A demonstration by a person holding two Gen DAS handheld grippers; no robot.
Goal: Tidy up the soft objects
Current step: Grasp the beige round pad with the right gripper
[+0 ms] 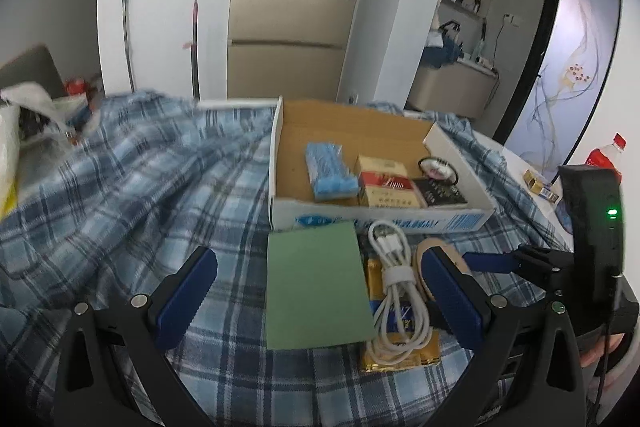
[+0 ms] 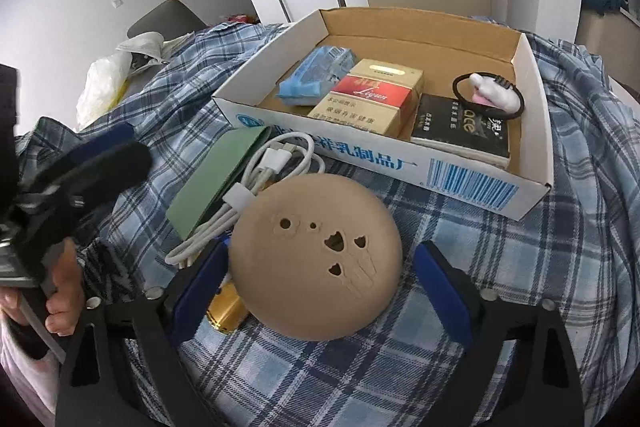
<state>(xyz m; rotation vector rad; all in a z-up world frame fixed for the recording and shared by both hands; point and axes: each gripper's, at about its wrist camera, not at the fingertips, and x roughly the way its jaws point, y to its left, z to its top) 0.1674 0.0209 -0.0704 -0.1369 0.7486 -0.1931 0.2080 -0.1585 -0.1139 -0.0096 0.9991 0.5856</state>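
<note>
Left wrist: left gripper point(image 1: 320, 295) agape over green card point(image 1: 316, 285) and white cable point(image 1: 394, 291) on plaid cloth point(image 1: 120, 195).
Right wrist: right gripper point(image 2: 320, 291) spread wide — tan disc point(image 2: 316, 255) between pads, right pad clear; cardboard box point(image 2: 480, 183) just beyond.

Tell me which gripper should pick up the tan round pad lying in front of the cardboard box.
Right. The tan round pad already sits between the right gripper's open fingers. The left gripper frames the green card and white cable instead, with the pad beyond its finger.
</note>
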